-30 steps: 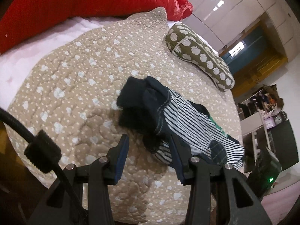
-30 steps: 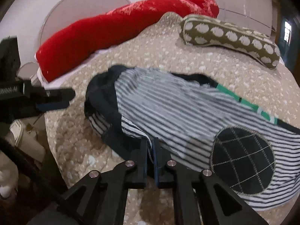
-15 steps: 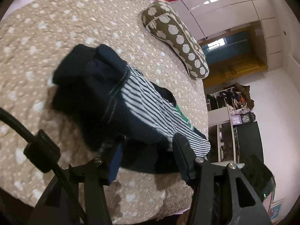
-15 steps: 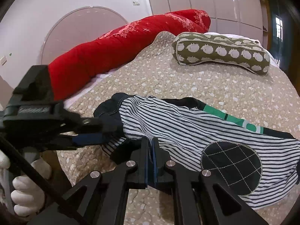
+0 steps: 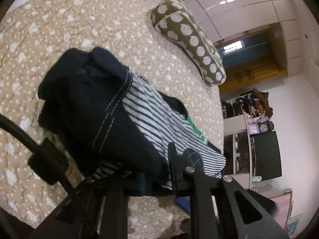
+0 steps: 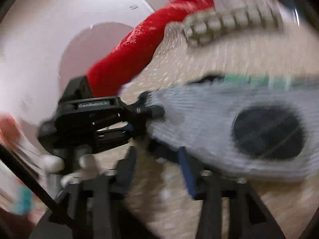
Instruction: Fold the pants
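Note:
The pants are white with dark stripes, a navy waistband and a dark round knee patch. They lie bunched on the beige quilted bed. My left gripper is shut on the navy waistband end, with cloth draped over its fingers. It also shows in the right wrist view, gripping the striped cloth. My right gripper is open, its fingers apart just below the pants' near edge. The right wrist view is blurred.
A green pillow with white spots lies at the far side of the bed. A red bolster runs along the head end. Shelves and a dark screen stand beyond the bed's right edge.
My right gripper has opened and let go of the pants edge, and swings fast. My left gripper has closed on the waistband end it was straddling.

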Tool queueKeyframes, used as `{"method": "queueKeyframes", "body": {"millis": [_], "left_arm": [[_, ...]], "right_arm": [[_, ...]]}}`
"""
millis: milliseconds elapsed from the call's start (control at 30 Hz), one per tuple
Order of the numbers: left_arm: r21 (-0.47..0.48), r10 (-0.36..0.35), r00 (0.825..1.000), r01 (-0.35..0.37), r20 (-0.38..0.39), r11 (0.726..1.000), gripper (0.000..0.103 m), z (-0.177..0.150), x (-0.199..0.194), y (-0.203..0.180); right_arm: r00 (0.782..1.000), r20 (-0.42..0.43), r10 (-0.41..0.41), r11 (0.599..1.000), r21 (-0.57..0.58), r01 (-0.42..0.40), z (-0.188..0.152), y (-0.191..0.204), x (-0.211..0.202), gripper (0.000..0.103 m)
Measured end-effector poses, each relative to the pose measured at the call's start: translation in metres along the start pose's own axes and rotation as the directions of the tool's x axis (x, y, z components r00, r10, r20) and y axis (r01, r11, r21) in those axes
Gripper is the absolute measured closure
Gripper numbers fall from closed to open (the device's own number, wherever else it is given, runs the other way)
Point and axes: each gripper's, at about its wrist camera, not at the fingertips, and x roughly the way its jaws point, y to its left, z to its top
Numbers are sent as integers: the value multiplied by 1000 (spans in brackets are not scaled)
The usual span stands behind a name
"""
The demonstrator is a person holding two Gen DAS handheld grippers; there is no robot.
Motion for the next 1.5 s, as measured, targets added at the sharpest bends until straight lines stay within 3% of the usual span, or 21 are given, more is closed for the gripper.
{"method": "queueKeyframes", "body": {"millis": [133,300,400,633,767,833,867,900,1167,1333,1500], "left_arm": [[17,-12,1000,12,13,1000,86,-2,-9,-8],[37,-2,999,1,33,999,86,0,-16,-11],[33,9,1000,-10,28,999,86,-1,-13,-7],[40,61,998,-62,23,997,86,-3,-3,-3],[47,92,995,-94,25,994,86,-4,1,0],[43,110,994,-111,26,993,86,-3,2,1],[38,117,993,-118,26,992,86,-2,3,2],[33,120,992,-121,28,992,87,-2,2,2],[50,114,991,-118,76,992,88,11,-10,-16],[56,135,987,-140,89,989,88,40,-4,-30],[84,189,975,-199,117,976,88,84,15,-41]], "right_arm": [[995,16,101,974,201,-102,1,-35,4,52],[991,131,34,941,329,-75,5,-73,-25,52],[980,194,-53,921,388,-27,4,-97,-54,52],[954,252,-161,888,459,29,-3,-123,-90,53],[931,258,-258,893,432,128,2,-121,-101,61],[923,248,-294,894,413,173,6,-122,-102,75],[920,241,-309,893,407,194,6,-124,-103,89],[919,239,-313,894,402,200,7,-125,-105,93],[912,294,-287,933,300,198,28,-101,-127,96],[909,297,-291,946,230,228,72,-86,-124,96],[901,245,-358,931,166,325,125,-87,-99,96]]}}
